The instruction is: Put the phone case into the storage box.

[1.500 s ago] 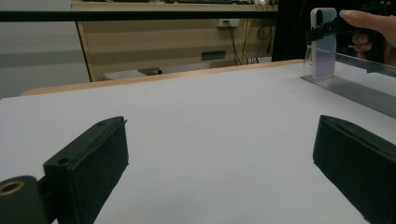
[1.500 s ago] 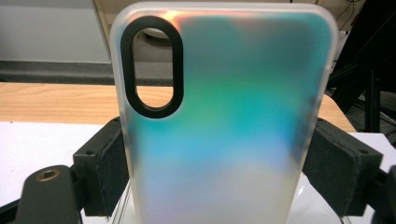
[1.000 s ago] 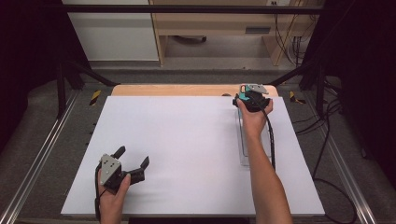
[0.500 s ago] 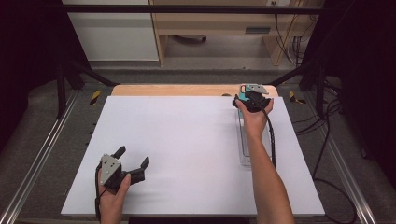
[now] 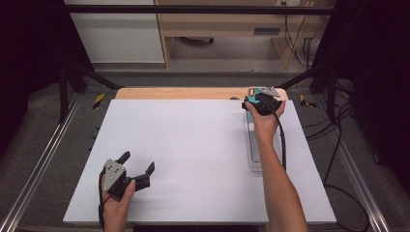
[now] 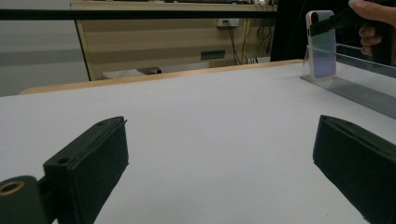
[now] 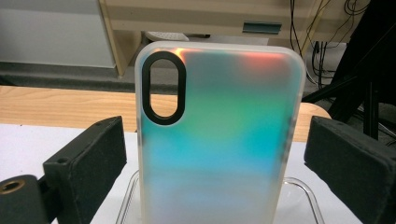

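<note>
The phone case (image 7: 219, 140) is cut off at the right gripper view's six o'clock edge. In the high view, the right tongs (image 5: 261, 99) and hand hide most of it, at one o'clock on the desk (image 5: 193, 145).

The phone case (image 7: 219, 140) stands upright in a clear stand (image 5: 255, 150) near the far right corner of the white bench (image 5: 193, 145). It is frosted and translucent, with an iridescent sheen running from orange at the top through green to blue and pale lilac lower down. A black-rimmed oval camera cutout sits in its upper left corner. Its corners are rounded. In the left gripper view the case (image 6: 321, 44) rises at the far end of the long, low stand (image 6: 355, 88), its top edge tinted orange.
</note>
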`<state>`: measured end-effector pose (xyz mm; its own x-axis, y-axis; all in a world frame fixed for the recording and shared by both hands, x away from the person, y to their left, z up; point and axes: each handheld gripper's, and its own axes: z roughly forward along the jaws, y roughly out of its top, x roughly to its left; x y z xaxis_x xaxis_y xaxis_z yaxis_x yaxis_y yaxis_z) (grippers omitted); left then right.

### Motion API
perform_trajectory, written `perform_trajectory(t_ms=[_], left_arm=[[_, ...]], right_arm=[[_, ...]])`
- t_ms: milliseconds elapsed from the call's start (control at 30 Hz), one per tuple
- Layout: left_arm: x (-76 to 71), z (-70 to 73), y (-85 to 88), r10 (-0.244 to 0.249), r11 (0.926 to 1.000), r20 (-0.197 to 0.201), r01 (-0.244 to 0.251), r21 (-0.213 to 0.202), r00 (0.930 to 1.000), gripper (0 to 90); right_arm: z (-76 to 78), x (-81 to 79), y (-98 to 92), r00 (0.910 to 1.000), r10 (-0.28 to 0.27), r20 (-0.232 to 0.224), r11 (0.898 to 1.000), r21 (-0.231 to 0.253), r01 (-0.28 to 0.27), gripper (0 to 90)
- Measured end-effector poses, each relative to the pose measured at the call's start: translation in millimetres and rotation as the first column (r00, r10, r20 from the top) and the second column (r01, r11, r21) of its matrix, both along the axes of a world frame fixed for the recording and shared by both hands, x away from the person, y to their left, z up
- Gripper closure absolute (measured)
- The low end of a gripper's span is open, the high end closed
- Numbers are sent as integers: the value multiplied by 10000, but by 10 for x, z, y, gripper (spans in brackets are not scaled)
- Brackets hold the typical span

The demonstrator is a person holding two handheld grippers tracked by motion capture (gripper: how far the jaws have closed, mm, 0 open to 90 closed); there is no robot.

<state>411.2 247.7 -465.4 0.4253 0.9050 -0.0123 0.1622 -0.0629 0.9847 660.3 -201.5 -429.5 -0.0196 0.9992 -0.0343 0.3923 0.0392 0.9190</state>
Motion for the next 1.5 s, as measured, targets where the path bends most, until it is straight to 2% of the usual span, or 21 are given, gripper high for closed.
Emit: perform_trajectory(t_ms=[333, 600, 800, 1167, 1500], left_arm=[[-2, 4, 4, -5, 10000, 33, 5, -19, 10000, 31], [-4, 9, 13, 21, 10000, 33, -21, -42, 10000, 31], [-4, 13, 20, 18, 10000, 46, -18, -26, 10000, 31], [-2, 14, 27, 65, 9999, 55, -65, -89, 10000, 30], [-2, 15, 26, 39, 10000, 67, -39, -76, 10000, 30]], right_arm=[[39, -28, 0, 9998, -133, -141, 9999, 45, 133, 43], [97, -55, -3, 9999, -95, -52, 9999, 110, 95, 49], [111, -69, -5, 9997, -127, -196, 9999, -31, 127, 51], [171, -121, 28, 9997, 136, -201, 9999, 43, -135, 50], [254, -180, 32, 9993, 349, -166, 9986, 415, -342, 50]])
